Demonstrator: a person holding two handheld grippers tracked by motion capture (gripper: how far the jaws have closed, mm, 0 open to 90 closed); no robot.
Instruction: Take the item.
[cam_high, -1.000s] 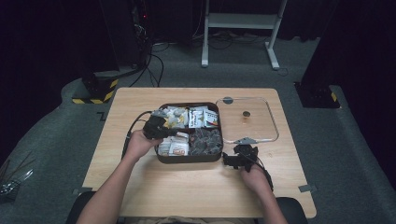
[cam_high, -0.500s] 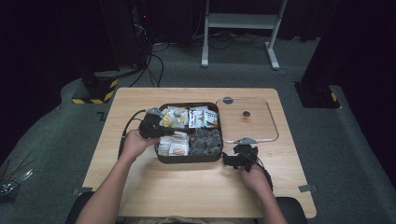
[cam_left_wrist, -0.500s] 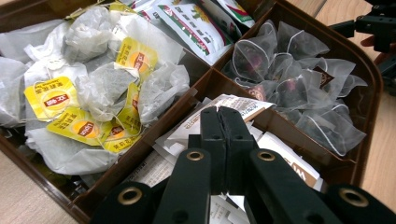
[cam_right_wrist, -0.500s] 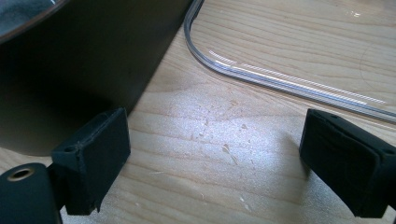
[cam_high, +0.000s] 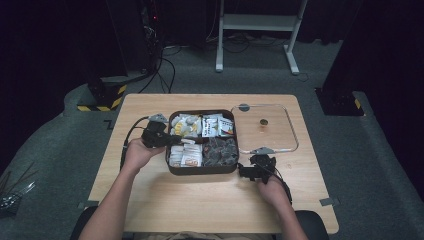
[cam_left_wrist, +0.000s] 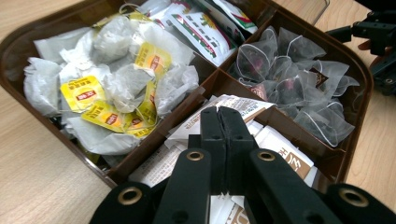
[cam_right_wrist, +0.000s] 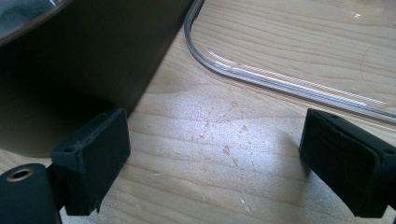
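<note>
**Inspector:** Since the earlier frame, what has moved?

**Operator:** Little. My left tool (cam_high: 172, 139) has edged slightly further over the brown box (cam_high: 200, 170); my right tool (cam_high: 248, 172) sits where it was, low on the surface (cam_high: 200, 200) beside the box's near right corner.

**Inspector:** Tool states?

**Operator:** Left is clenched, jaws pressed together with nothing visibly between them, hovering above the flat paper sachets (cam_left_wrist: 280, 144) in the near-left compartment. Right is released, jaws spread wide over bare wood, the clear lid (cam_right_wrist: 280, 84) lying just beyond.

**Inspector:** How will a sachet handle?

**Operator:** I judge it very light, thin and floppy, with smooth paper that may slide out. The sachets are packed on edge, so neighbours could lift with it. I would pinch one exposed top edge squarely. The mesh pyramid bags (cam_left_wrist: 299, 79) and tagged white bags (cam_left_wrist: 116, 79) in the other compartments look softer still and would crush easily.
</note>
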